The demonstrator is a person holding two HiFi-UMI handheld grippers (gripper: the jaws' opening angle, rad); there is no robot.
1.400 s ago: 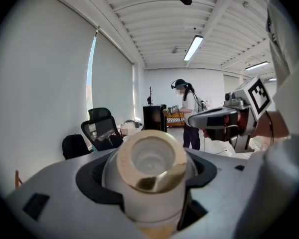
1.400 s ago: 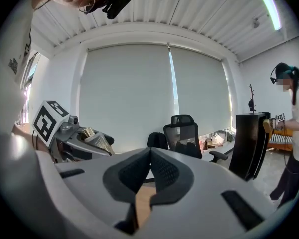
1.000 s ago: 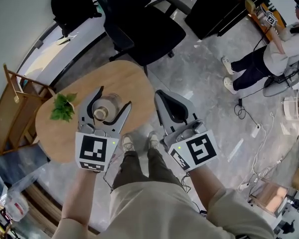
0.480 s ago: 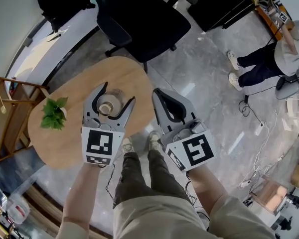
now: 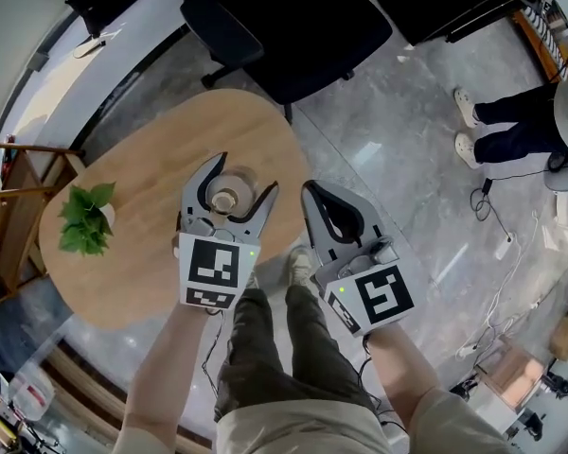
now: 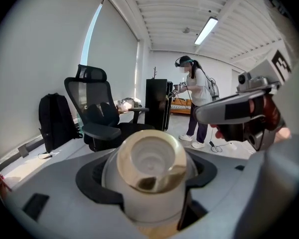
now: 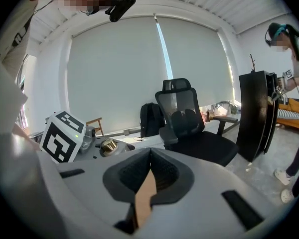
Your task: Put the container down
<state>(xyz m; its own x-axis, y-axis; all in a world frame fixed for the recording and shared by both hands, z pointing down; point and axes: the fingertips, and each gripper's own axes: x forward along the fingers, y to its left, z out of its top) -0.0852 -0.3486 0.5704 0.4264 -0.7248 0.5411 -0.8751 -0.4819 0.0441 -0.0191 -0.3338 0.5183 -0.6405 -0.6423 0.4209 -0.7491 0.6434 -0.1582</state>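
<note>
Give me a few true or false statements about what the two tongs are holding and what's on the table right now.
1. The left tongs are closed on the container. True.
2. The right tongs hold a second container. False: their jaws are together with nothing between them.
3. A small green plant stands on the wooden table. True.
4. The container has a black top. False: its top is a shiny gold colour.
</note>
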